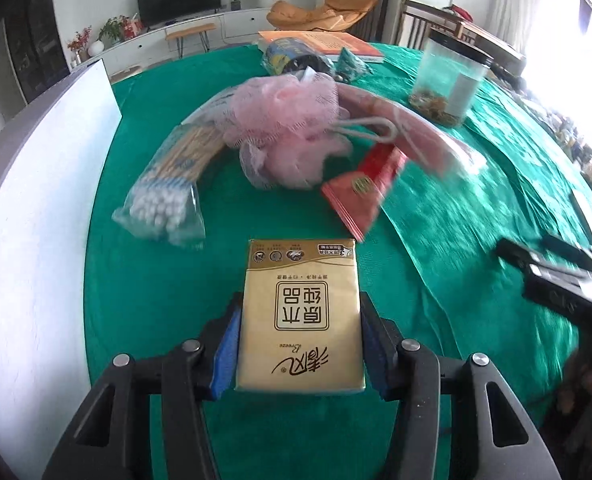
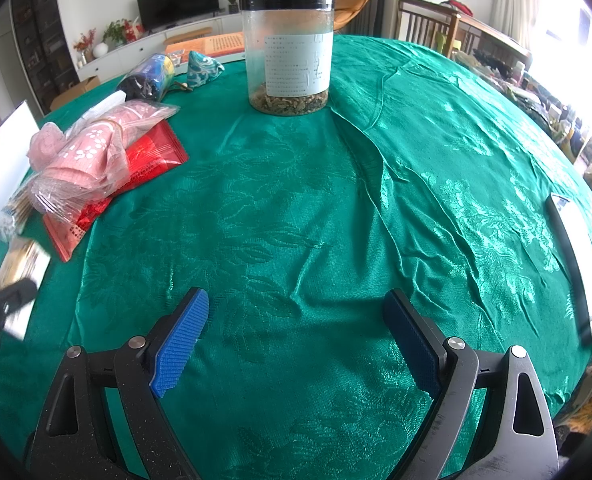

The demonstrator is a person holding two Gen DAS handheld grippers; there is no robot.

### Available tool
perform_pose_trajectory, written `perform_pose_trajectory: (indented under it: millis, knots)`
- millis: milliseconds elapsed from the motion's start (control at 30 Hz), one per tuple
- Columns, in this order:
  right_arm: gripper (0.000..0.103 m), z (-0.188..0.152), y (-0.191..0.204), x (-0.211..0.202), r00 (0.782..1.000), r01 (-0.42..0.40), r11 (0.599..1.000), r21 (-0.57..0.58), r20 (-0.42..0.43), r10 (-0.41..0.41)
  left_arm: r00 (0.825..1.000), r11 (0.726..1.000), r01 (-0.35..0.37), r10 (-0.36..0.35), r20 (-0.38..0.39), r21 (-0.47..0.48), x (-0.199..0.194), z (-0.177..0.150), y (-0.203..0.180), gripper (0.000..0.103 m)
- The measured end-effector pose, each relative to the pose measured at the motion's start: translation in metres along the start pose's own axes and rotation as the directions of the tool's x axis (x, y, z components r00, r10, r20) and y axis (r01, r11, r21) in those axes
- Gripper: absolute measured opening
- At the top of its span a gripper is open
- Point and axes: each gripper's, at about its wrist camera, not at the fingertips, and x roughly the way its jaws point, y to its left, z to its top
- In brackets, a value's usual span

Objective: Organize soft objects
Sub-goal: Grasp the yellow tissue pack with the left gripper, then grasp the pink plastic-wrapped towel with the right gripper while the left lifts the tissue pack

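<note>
My left gripper (image 1: 300,320) is shut on a gold tissue pack (image 1: 300,312), its blue pads pressed on both long sides, above the green tablecloth (image 1: 436,264). Beyond it lie a bag of cotton swabs (image 1: 167,196), a pink mesh bath sponge (image 1: 291,128), a bagged pink towel (image 1: 408,124) and a red packet (image 1: 360,188). My right gripper (image 2: 296,328) is open and empty over bare green cloth (image 2: 296,208). In the right wrist view the bagged pink towel (image 2: 91,156) lies on the red packet (image 2: 151,152) at the left; the tissue pack (image 2: 23,268) and left gripper show blurred at the left edge.
A clear jar with a black lid (image 2: 287,48) stands at the back of the table. A blue pouch (image 2: 151,74), a teal pouch (image 2: 203,68) and an orange book (image 2: 211,46) lie behind. A white board (image 1: 35,220) stands at the left. A phone (image 2: 576,256) lies at the right edge.
</note>
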Motion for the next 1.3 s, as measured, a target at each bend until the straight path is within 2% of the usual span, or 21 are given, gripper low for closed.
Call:
perform_pose_trajectory:
  millis: [100, 233, 367, 433, 467, 567, 633, 667, 700, 767, 800, 867, 900, 967, 1067, 1133, 1300]
  knots:
    - [0.091, 0.000, 0.000, 0.000, 1.000, 0.000, 1.000, 0.000, 0.000, 0.000, 1.000, 1.000, -0.004, 0.004, -0.015, 0.024, -0.002, -0.010, -0.003, 0.055]
    - [0.091, 0.000, 0.000, 0.000, 1.000, 0.000, 1.000, 0.000, 0.000, 0.000, 1.000, 0.999, -0.020, 0.020, -0.017, 0.034, 0.006, -0.012, -0.006, 0.070]
    - [0.091, 0.000, -0.001, 0.000, 1.000, -0.009, 1.000, 0.006, 0.000, 0.009, 1.000, 0.999, -0.020, 0.020, -0.005, 0.046, 0.009, -0.011, -0.008, 0.071]
    - [0.090, 0.002, -0.008, -0.005, 0.998, -0.060, 0.997, 0.041, 0.007, 0.059, 1.000, 0.999, -0.018, 0.018, 0.001, 0.044, 0.008, -0.012, -0.007, 0.070]
    - [0.089, 0.003, -0.017, -0.010, 0.992, -0.123, 0.989, 0.085, 0.034, 0.121, 1.000, 0.999, -0.017, 0.016, 0.009, 0.042, 0.008, -0.013, -0.006, 0.069]
    - [0.090, 0.016, -0.037, -0.028, 0.962, -0.264, 0.946, 0.191, 0.126, 0.243, 0.999, 0.999, -0.018, 0.017, 0.028, 0.039, 0.005, -0.016, -0.003, 0.063]
    - [0.091, 0.043, -0.033, -0.034, 0.930, -0.361, 0.912, 0.196, 0.144, 0.337, 0.999, 0.999, -0.017, 0.016, 0.034, 0.040, 0.005, -0.016, -0.003, 0.060]
    - [0.091, 0.056, -0.026, -0.033, 0.915, -0.400, 0.899, 0.178, 0.129, 0.382, 0.999, 0.999, -0.017, 0.015, 0.036, 0.043, 0.004, -0.017, -0.003, 0.059]
    - [0.091, 0.075, -0.010, -0.028, 0.889, -0.458, 0.878, 0.136, 0.082, 0.451, 0.999, 0.999, -0.017, 0.015, 0.037, 0.045, 0.004, -0.017, -0.003, 0.057]
    - [0.087, 0.103, 0.027, -0.013, 0.860, -0.509, 0.860, 0.045, -0.028, 0.510, 0.999, 0.999, -0.016, 0.014, 0.038, 0.047, 0.003, -0.019, -0.004, 0.056]
    - [0.087, 0.113, 0.046, -0.004, 0.868, -0.493, 0.870, -0.004, -0.065, 0.492, 0.999, 0.999, -0.016, 0.014, 0.038, 0.047, 0.002, -0.020, -0.003, 0.056]
    - [0.087, 0.124, 0.077, 0.019, 0.900, -0.424, 0.901, -0.086, -0.152, 0.409, 0.999, 0.999, -0.014, 0.012, 0.039, 0.045, -0.001, -0.024, -0.003, 0.055]
    - [0.084, 0.127, 0.086, 0.030, 0.902, -0.412, 0.906, -0.096, -0.187, 0.390, 0.999, 0.999, -0.014, 0.012, 0.043, 0.050, -0.002, -0.027, -0.003, 0.055]
    - [0.030, 0.128, 0.095, 0.042, 0.891, -0.423, 0.902, -0.090, -0.221, 0.396, 0.999, 0.998, -0.012, 0.009, 0.052, 0.056, -0.003, -0.030, -0.002, 0.055]
    - [0.031, 0.121, 0.088, 0.027, 0.902, -0.414, 0.906, -0.090, -0.176, 0.395, 0.998, 0.998, -0.010, 0.006, 0.068, 0.056, -0.004, -0.032, -0.001, 0.055]
    - [0.031, 0.111, 0.074, 0.002, 0.909, -0.411, 0.907, -0.091, -0.120, 0.400, 0.997, 0.999, -0.012, 0.008, 0.079, 0.050, -0.003, -0.033, -0.001, 0.055]
    - [0.031, 0.066, 0.016, -0.055, 0.932, -0.360, 0.932, -0.030, 0.024, 0.361, 0.996, 0.999, -0.013, 0.010, 0.087, 0.042, -0.003, -0.034, -0.001, 0.055]
